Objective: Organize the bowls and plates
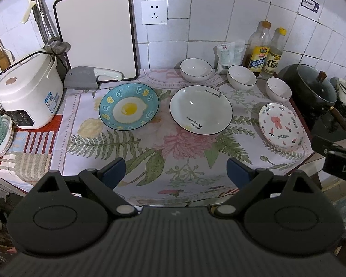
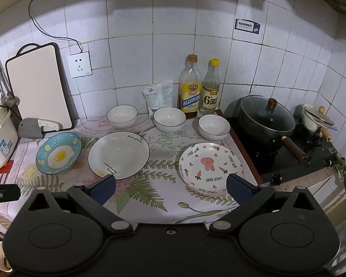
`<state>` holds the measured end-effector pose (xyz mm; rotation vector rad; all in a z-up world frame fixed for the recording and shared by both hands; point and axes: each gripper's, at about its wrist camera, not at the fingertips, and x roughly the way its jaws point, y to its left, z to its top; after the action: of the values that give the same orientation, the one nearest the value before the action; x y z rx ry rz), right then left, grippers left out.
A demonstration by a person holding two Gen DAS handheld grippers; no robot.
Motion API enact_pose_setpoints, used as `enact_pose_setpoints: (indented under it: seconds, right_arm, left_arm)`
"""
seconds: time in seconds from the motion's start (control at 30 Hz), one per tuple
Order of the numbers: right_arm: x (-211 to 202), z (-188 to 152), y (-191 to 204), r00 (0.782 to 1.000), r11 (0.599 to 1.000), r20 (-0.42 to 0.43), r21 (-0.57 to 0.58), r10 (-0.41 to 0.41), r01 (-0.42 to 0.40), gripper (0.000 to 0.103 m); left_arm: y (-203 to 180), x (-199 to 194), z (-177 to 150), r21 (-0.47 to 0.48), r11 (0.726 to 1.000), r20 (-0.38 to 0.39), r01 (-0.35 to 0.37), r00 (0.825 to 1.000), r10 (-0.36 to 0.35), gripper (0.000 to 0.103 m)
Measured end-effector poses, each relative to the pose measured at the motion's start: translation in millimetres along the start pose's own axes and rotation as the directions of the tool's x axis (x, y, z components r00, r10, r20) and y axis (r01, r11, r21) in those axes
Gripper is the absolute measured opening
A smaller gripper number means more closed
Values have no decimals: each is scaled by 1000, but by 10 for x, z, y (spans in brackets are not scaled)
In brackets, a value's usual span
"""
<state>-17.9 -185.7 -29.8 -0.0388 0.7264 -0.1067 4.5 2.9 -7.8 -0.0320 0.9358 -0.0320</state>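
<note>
plates: three in a row on the floral cloth (image 1: 117, 147), none touching
blue plate (image 1: 128, 109): left end, fried-egg print, just in front of the cleaver (image 1: 90, 78)
white plate (image 1: 200, 110): middle, black rim, largest of the three
pink plate (image 2: 211, 168): right end, rabbit print, near the cloth's right edge
bowls: three white, black-rimmed, in a row behind the plates, all upright and apart
left bowl (image 2: 122, 114): by the wall, behind the white plate
mid bowl (image 2: 169, 119): in front of the salt bag (image 2: 158, 97)
right bowl (image 2: 214, 126): in front of the two bottles (image 2: 199, 90), nearest the stove
left gripper (image 1: 175, 170): released, jaws wide apart, nothing between them, hovering over the near edge of the cloth, facing the gap between the blue and white plates
right gripper (image 2: 170, 185): released, jaws wide, empty, above the near cloth; right finger overlaps the pink plate's near rim in view, contact can't be told
counter (image 1: 30, 143): rice cooker (image 1: 28, 92) at left, cutting board (image 1: 95, 32) leaning on the tiled wall
stove side: black lidded pot (image 2: 267, 120) and small white pot (image 2: 313, 121) right of the cloth
</note>
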Motion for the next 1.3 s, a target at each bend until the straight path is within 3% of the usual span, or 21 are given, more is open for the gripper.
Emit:
enact_pose_setpoints:
  seconds: [0.67, 1.3]
  right_arm:
    - [2, -9, -85, 1000, 999, 5, 31, -23, 23, 103]
    - [-14, 25, -30, 1000, 1000, 14, 28, -9, 8, 103]
  left_arm:
    - [64, -173, 43, 55, 998, 36, 10, 999, -12, 95]
    - [211, -184, -10, 31, 1000, -11, 1, 1000, 0, 94]
